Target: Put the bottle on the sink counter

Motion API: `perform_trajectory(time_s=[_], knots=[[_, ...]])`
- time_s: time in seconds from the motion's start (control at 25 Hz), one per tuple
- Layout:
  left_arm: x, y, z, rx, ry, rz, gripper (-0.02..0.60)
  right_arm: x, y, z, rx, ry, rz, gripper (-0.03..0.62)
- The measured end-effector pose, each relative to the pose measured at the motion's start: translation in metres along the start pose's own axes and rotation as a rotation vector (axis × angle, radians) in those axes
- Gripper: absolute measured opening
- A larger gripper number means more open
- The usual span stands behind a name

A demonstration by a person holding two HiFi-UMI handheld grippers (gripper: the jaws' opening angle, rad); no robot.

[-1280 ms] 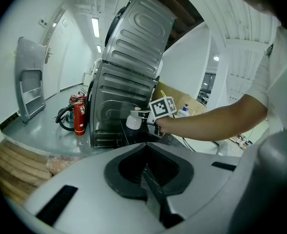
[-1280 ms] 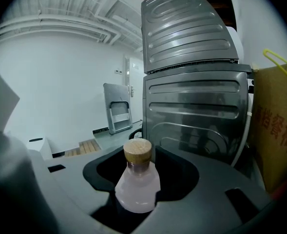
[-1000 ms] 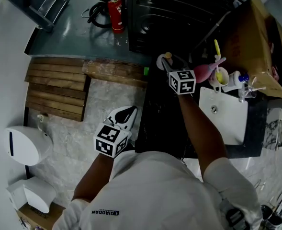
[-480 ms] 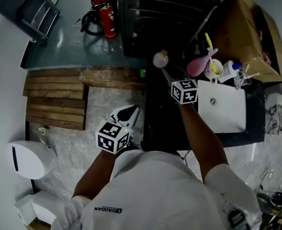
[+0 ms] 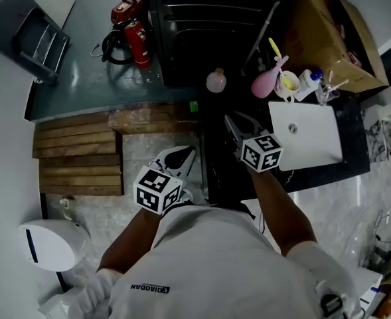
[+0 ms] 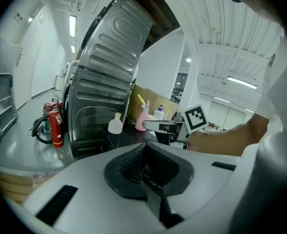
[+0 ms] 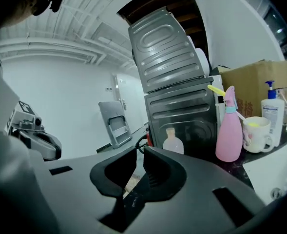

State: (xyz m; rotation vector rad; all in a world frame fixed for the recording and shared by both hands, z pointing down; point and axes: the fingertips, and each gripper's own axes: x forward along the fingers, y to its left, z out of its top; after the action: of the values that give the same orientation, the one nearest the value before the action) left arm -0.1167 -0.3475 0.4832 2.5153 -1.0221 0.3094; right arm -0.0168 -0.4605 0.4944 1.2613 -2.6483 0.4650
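Observation:
The small pale bottle (image 5: 216, 80) (image 7: 173, 141) (image 6: 115, 124) stands upright on the dark sink counter (image 5: 220, 161), in front of the black metal cabinet (image 5: 202, 25). My right gripper (image 5: 234, 119) (image 7: 140, 152) hangs over the counter, a short way back from the bottle and apart from it. Its jaws are closing to a narrow gap with nothing between them. My left gripper (image 5: 180, 153) (image 6: 144, 147) is held low beside the counter's left edge over the marble floor, shut and empty.
A pink spray bottle (image 5: 265, 82), a mug (image 5: 289, 84) and a pump bottle (image 7: 271, 112) stand by the white basin (image 5: 308, 135). A cardboard box (image 5: 321, 32) sits behind them. Red fire extinguishers (image 5: 137, 35) and a wooden pallet (image 5: 79, 155) lie to the left.
The right gripper has drawn back from the bottle toward me and its jaws have narrowed. The bottle stays standing on the counter. The left gripper has hardly moved.

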Motion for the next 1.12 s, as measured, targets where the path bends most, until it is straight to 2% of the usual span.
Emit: perform_trajectory(time_s=[0.2, 0.4, 0.76, 1.12], knots=[[-0.009, -0.009, 0.005, 0.023, -0.020, -0.047, 0.015, -0.030, 0.031, -0.001, 0.091, -0.032, 0.032, 0.045], [-0.018, -0.024, 0.010, 0.047, -0.048, -0.060, 0.015, -0.054, 0.066, -0.007, 0.041, 0.005, 0.111, 0.041], [-0.033, -0.069, 0.002, 0.034, -0.086, -0.009, 0.014, -0.118, 0.086, -0.006, 0.074, -0.044, 0.154, 0.040], [-0.044, -0.150, -0.017, -0.019, -0.123, 0.055, 0.014, -0.214, 0.093, -0.020, 0.034, -0.033, 0.195, 0.040]])
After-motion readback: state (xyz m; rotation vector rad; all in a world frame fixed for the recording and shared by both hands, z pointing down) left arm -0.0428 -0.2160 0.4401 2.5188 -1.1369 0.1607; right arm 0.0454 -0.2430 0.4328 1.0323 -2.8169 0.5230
